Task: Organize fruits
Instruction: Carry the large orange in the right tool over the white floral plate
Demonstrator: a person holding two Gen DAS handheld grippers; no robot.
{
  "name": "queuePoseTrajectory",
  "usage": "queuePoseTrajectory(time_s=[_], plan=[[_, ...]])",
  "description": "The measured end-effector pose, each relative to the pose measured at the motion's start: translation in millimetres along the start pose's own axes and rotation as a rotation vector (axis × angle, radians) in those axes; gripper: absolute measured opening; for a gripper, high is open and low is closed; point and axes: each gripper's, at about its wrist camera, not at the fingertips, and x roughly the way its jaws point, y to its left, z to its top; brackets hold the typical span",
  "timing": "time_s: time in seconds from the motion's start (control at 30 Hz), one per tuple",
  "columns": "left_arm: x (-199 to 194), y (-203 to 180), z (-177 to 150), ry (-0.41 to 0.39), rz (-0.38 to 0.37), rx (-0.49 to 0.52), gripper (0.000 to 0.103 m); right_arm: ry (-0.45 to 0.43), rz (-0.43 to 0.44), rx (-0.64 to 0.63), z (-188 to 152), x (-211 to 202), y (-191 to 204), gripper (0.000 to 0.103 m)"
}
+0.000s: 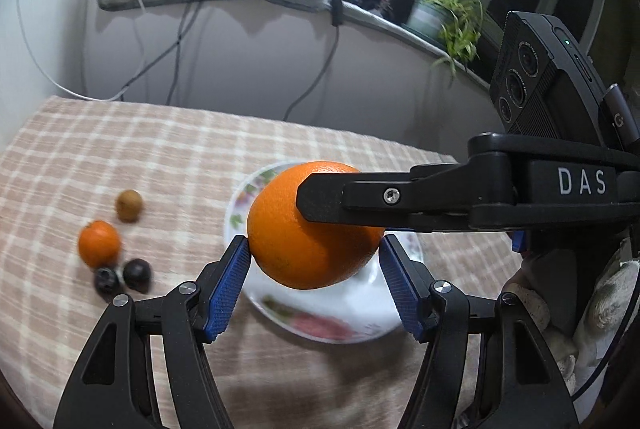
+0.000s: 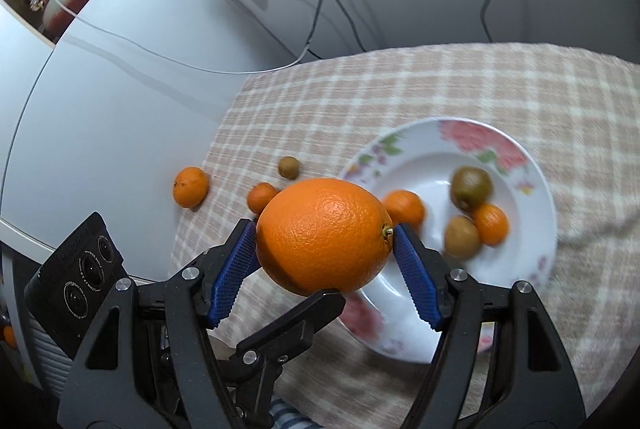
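One large orange hangs above the flowered white plate. My left gripper has its blue pads pressed on both sides of it. My right gripper clamps the same orange crosswise; one of its black fingers lies across the fruit. In the plate lie two kiwis, a mandarin and another mandarin. On the checked cloth rest a mandarin, a small kiwi and two dark round fruits.
Another mandarin sits at the cloth's left edge beside a white cabinet top. Cables hang down the wall behind the table. A potted plant stands on the sill. A gloved hand shows at the right.
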Motion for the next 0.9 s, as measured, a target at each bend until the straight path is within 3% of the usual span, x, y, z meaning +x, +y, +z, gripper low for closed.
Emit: queuePoseTrajectory(time_s=[0.3, 0.9], plan=[[12, -18, -13, 0.061, -0.035, 0.031, 0.066, -0.003, -0.02, 0.06, -24, -15, -26, 0.074], [26, -23, -19, 0.119, -0.014, 0.062, 0.066, 0.029, -0.007, 0.12, -32, -6, -47, 0.074]])
